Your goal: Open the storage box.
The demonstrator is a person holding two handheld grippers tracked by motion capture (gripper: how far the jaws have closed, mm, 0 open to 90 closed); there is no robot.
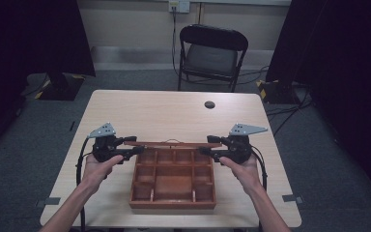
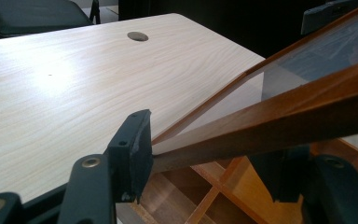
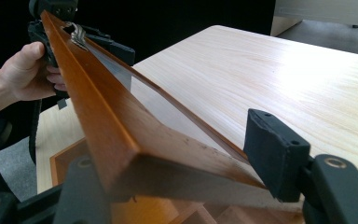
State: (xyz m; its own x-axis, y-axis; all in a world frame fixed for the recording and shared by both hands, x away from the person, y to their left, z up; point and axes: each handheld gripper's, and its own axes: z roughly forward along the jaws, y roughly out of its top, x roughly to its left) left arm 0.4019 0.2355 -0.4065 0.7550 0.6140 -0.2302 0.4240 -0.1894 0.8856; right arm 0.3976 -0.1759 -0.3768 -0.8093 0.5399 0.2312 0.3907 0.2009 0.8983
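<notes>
Both grippers, left gripper (image 1: 134, 148) and right gripper (image 1: 204, 149), clamped lid (image 1: 174, 143) ends. Lid stood raised over box (image 1: 172, 199); whether opening or closing, unclear.

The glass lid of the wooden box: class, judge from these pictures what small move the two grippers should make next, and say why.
Probably tilt the lid further back together. The left gripper and right gripper each hold an end of its front edge, and the lid already stands raised over the compartments of the wooden box. Equal lifting at both ends should keep the glass-panelled frame from twisting.
</notes>
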